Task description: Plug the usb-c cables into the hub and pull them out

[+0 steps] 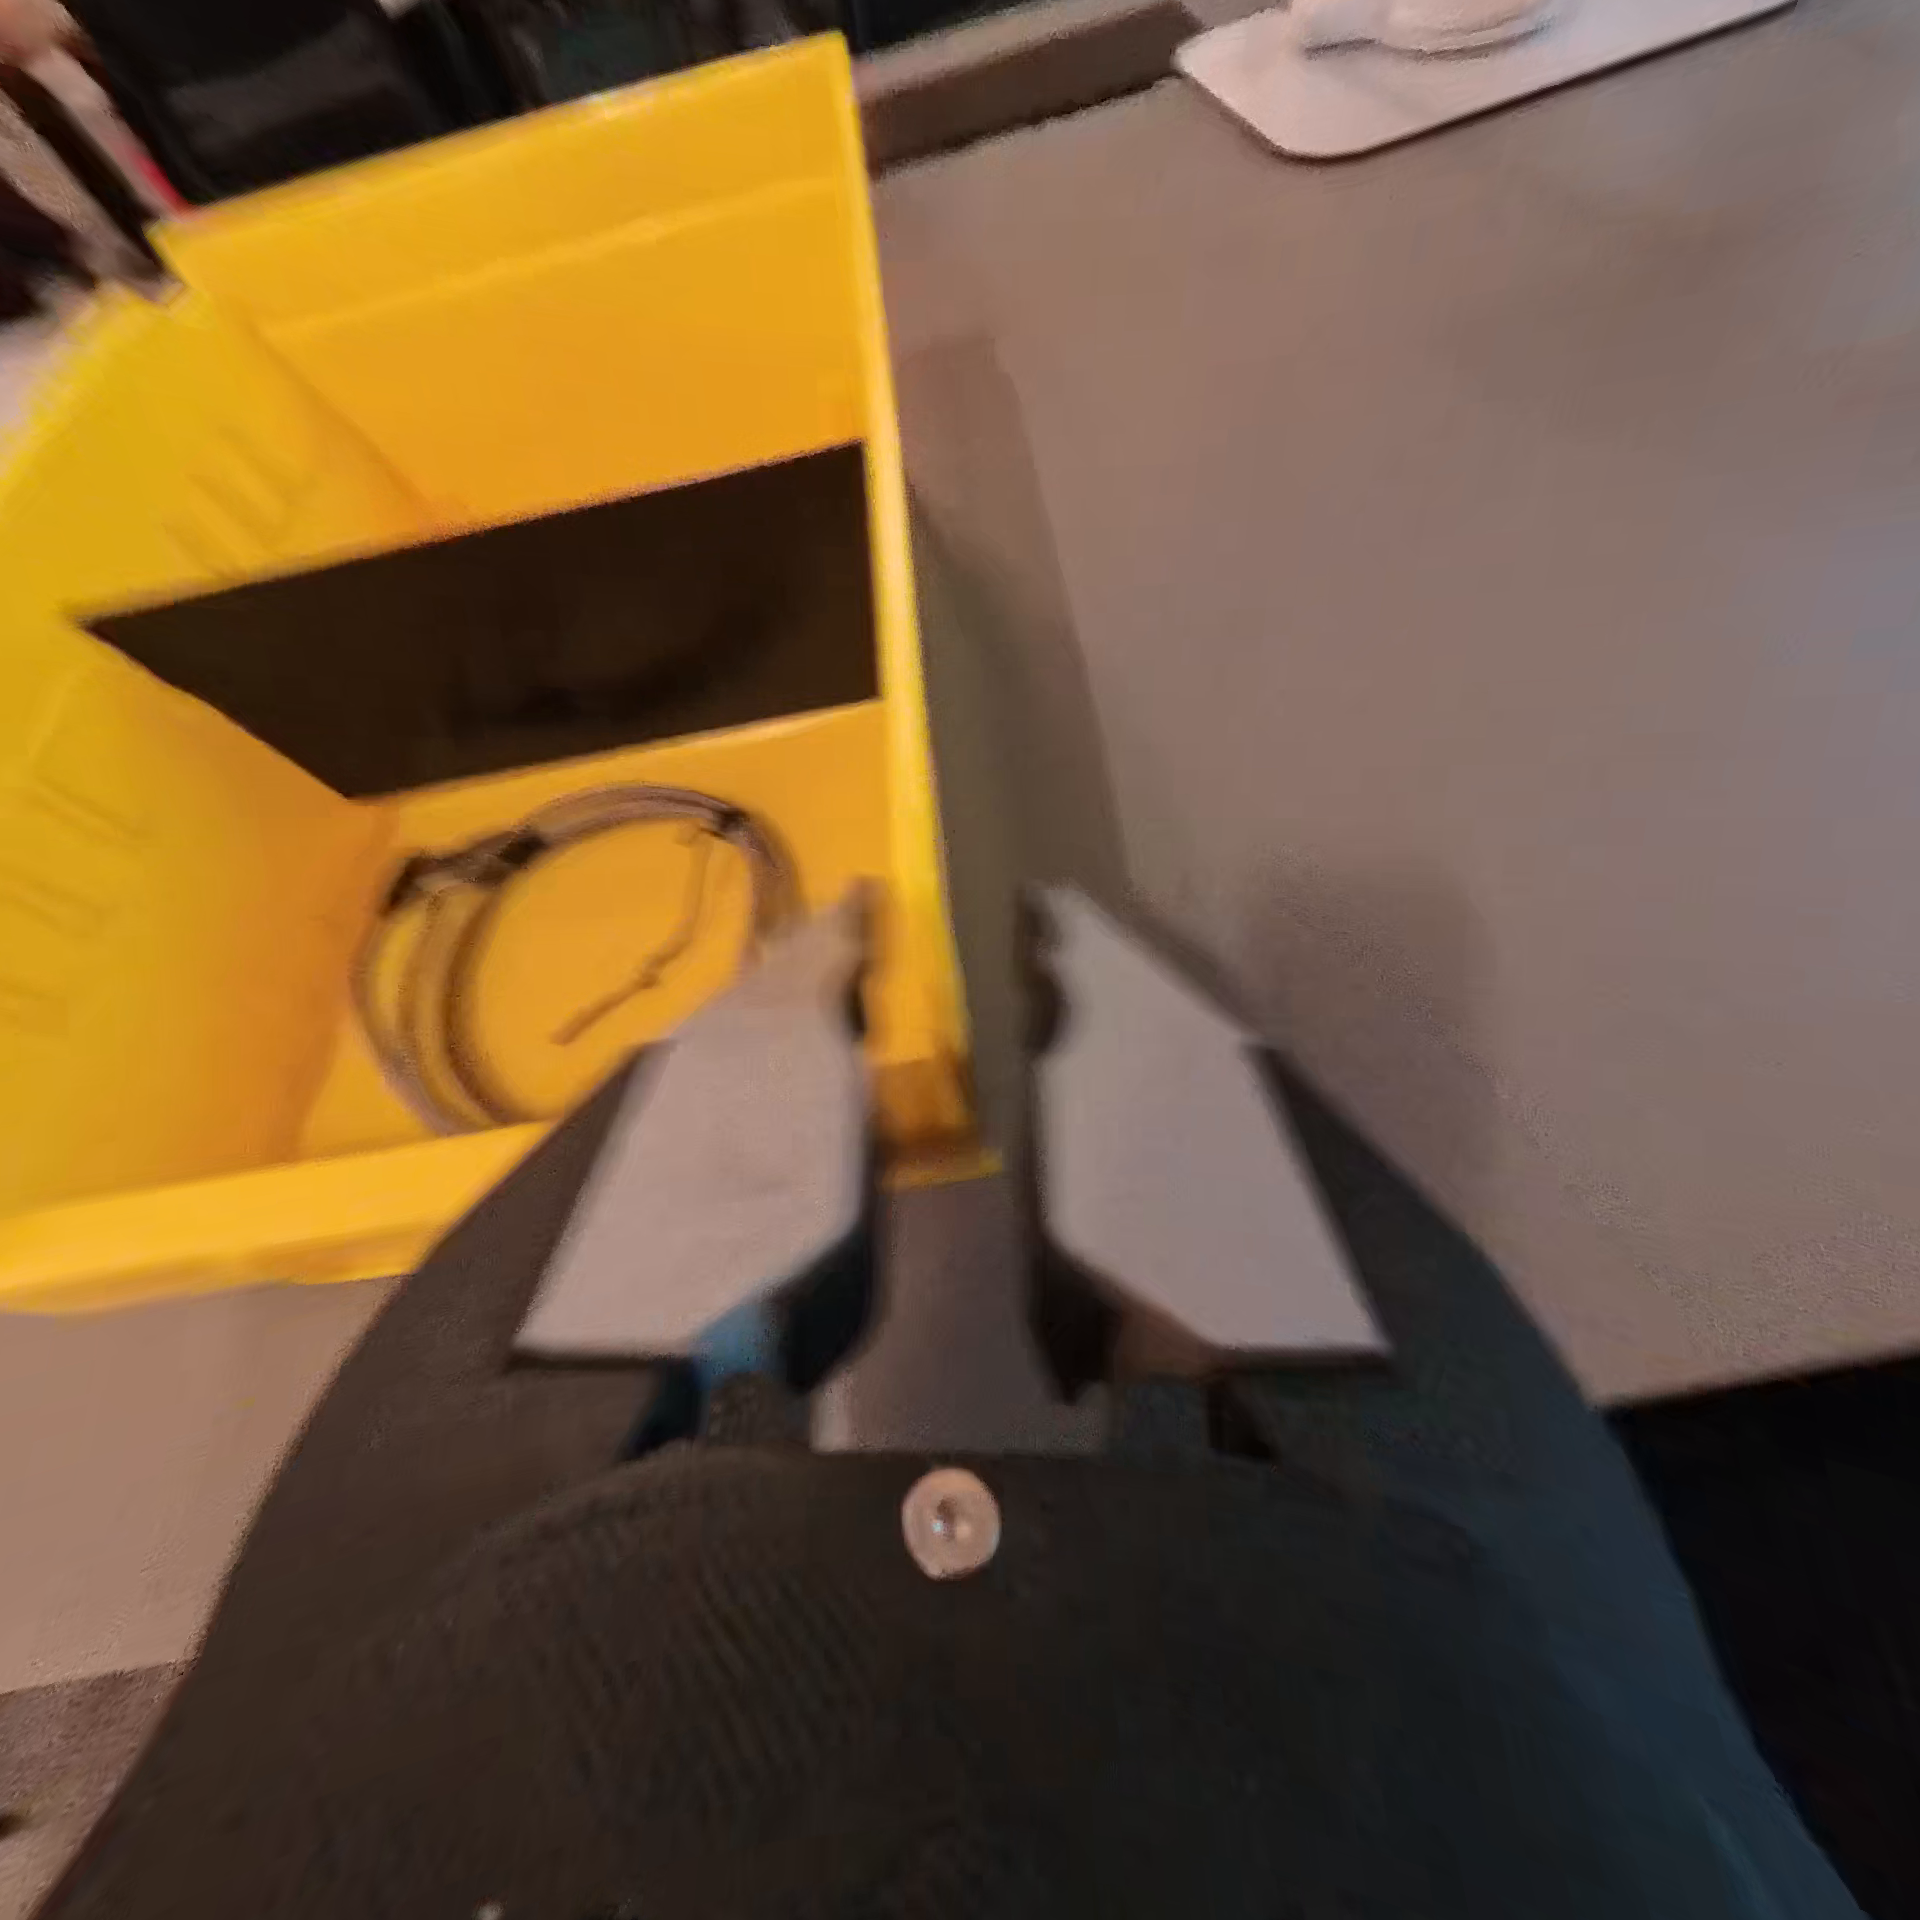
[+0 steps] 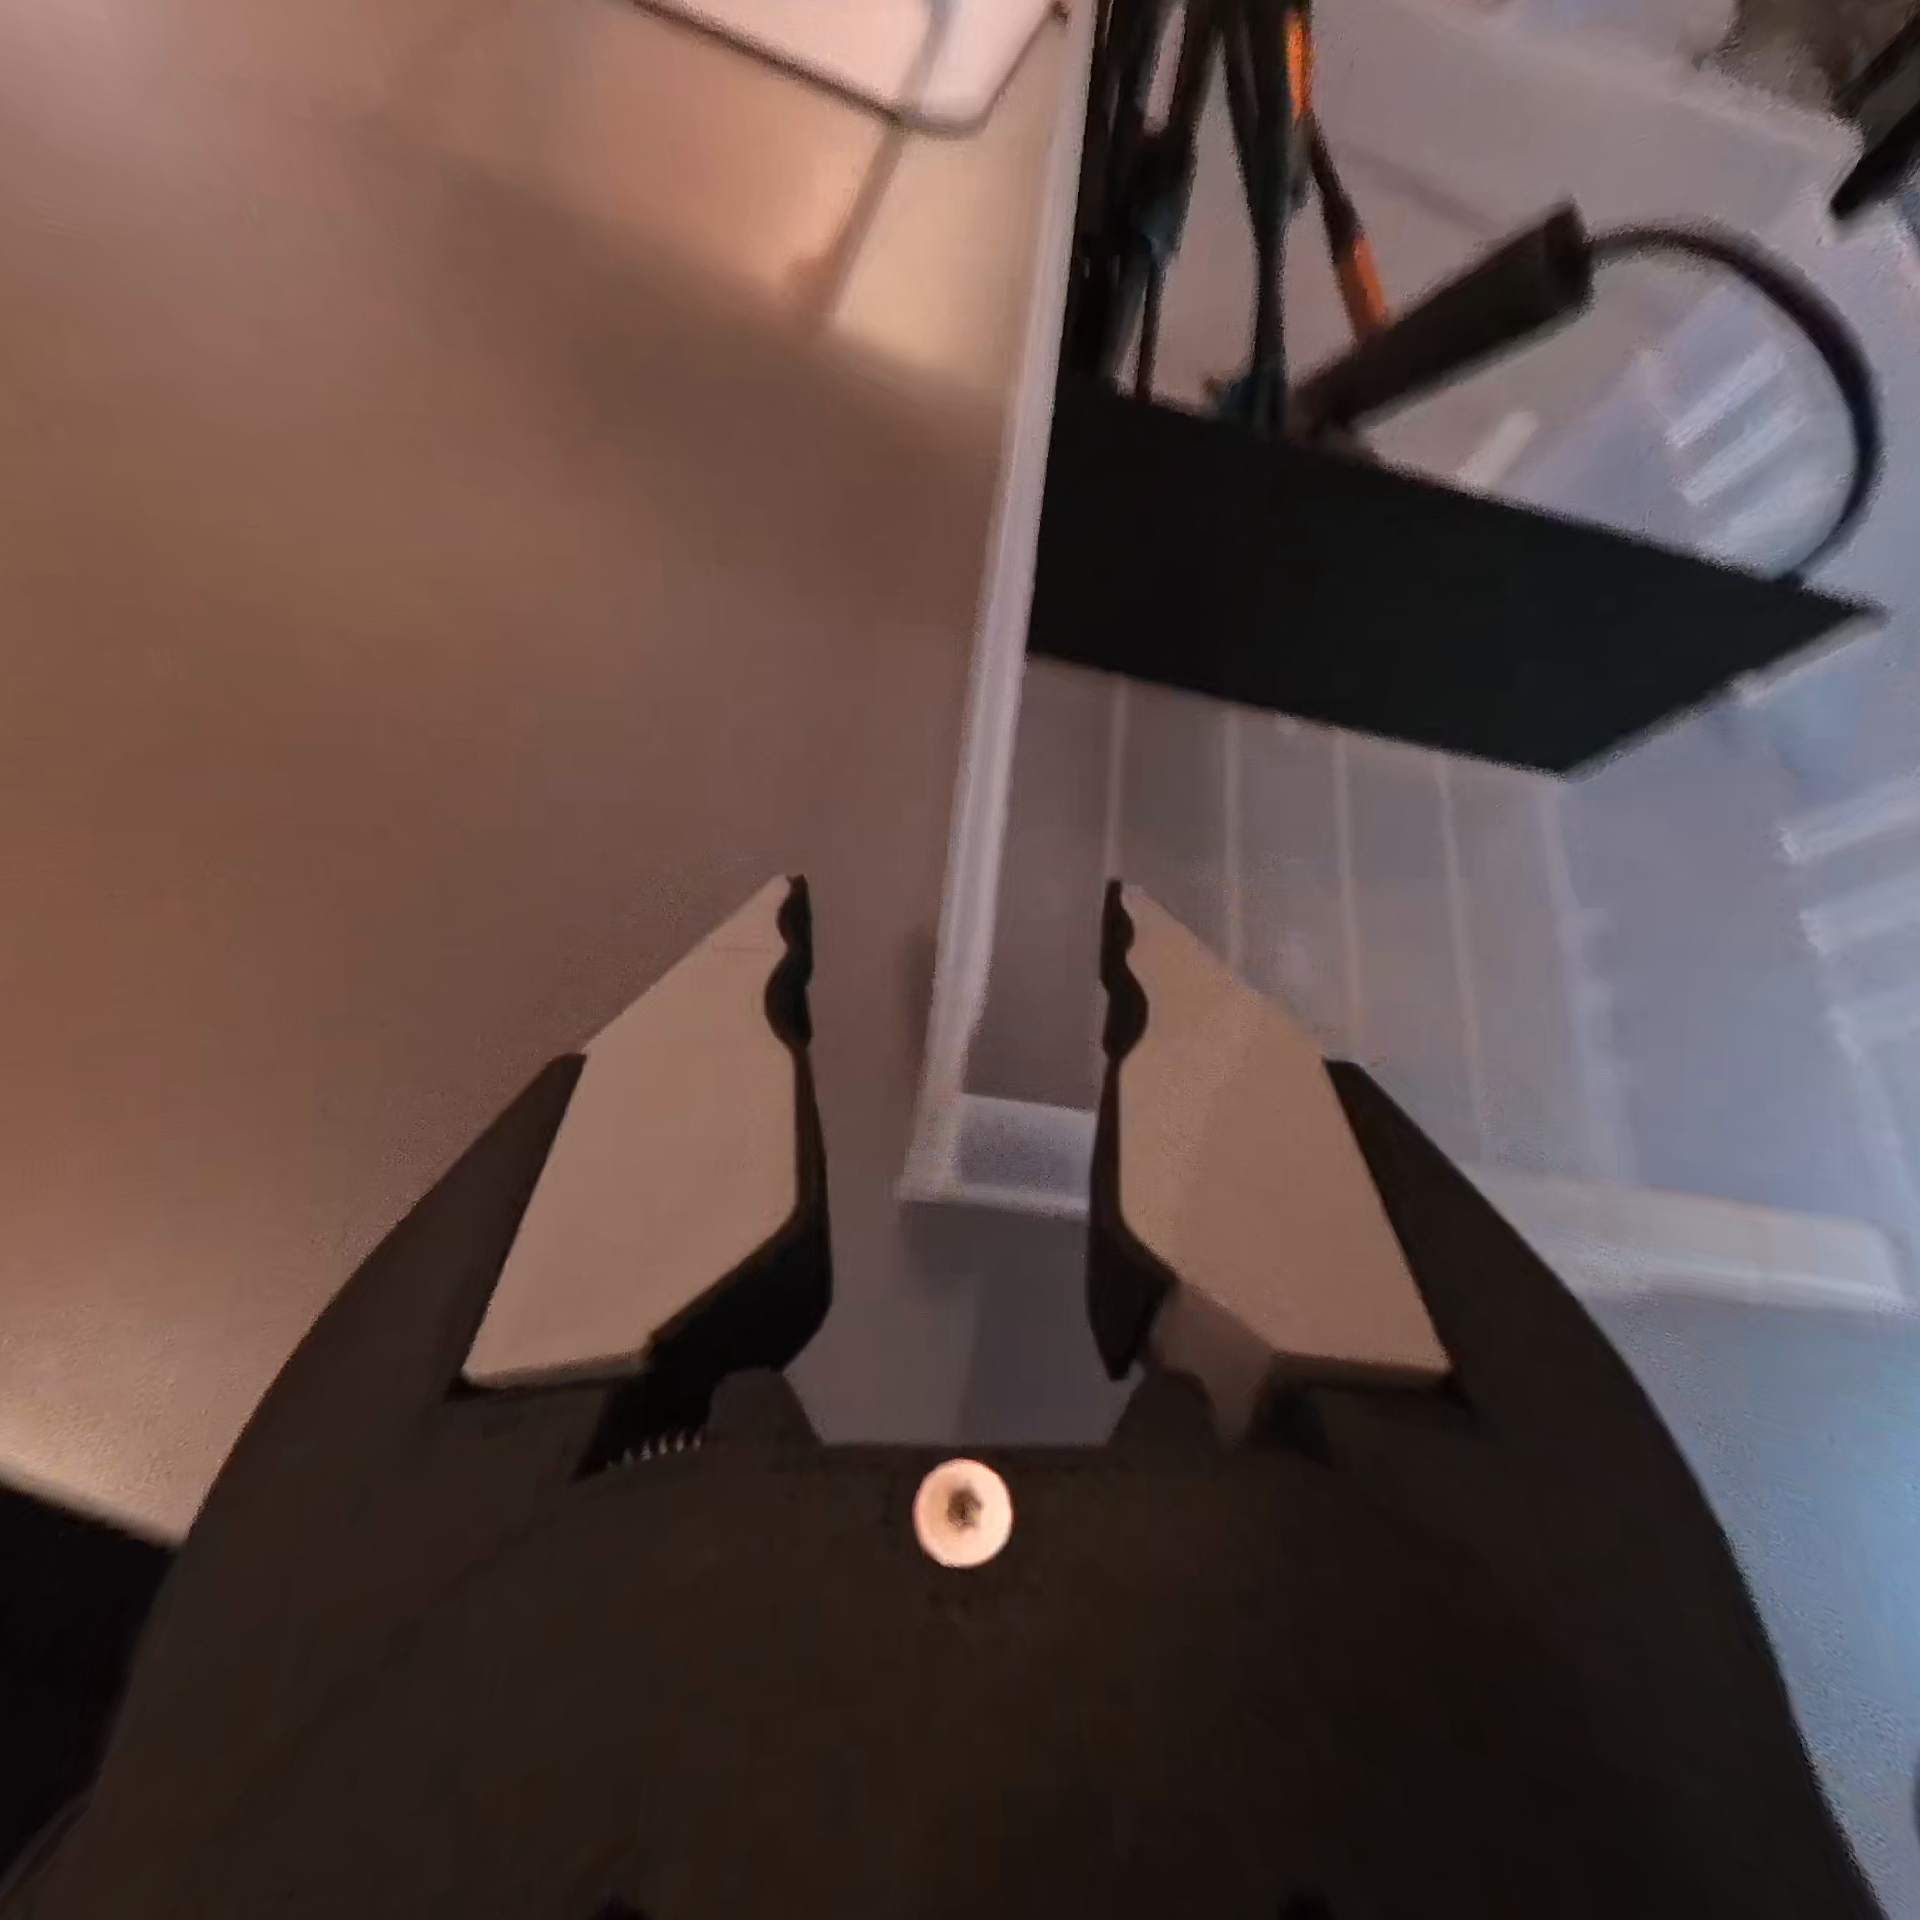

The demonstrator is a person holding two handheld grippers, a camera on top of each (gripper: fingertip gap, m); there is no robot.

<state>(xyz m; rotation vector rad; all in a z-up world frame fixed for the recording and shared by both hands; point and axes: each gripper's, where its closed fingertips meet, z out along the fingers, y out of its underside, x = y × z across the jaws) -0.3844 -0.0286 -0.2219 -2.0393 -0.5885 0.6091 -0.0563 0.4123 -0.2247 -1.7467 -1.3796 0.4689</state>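
Note:
In the left wrist view a coiled grey cable (image 1: pixel 582 956) lies in the near compartment of a yellow bin (image 1: pixel 520 416), in front of a black divider (image 1: pixel 540 623). My left gripper (image 1: pixel 945 914) is open and empty, straddling the bin's right wall near its front corner. In the right wrist view a dark slim hub (image 2: pixel 1455 301) with a black looped lead (image 2: pixel 1849 416) sits in a clear plastic bin (image 2: pixel 1351 883), behind a black divider (image 2: pixel 1403 582); several dark cables (image 2: pixel 1195 156) stand at the back. My right gripper (image 2: pixel 956 914) is open and empty, over the bin's left wall.
Both bins stand on a grey-brown table (image 1: pixel 1455 623). A white mat (image 1: pixel 1455 73) lies at the table's far side and also shows in the right wrist view (image 2: pixel 883 52). The table's front edge (image 1: pixel 1766 1382) runs close behind the left gripper. Both views are motion-blurred.

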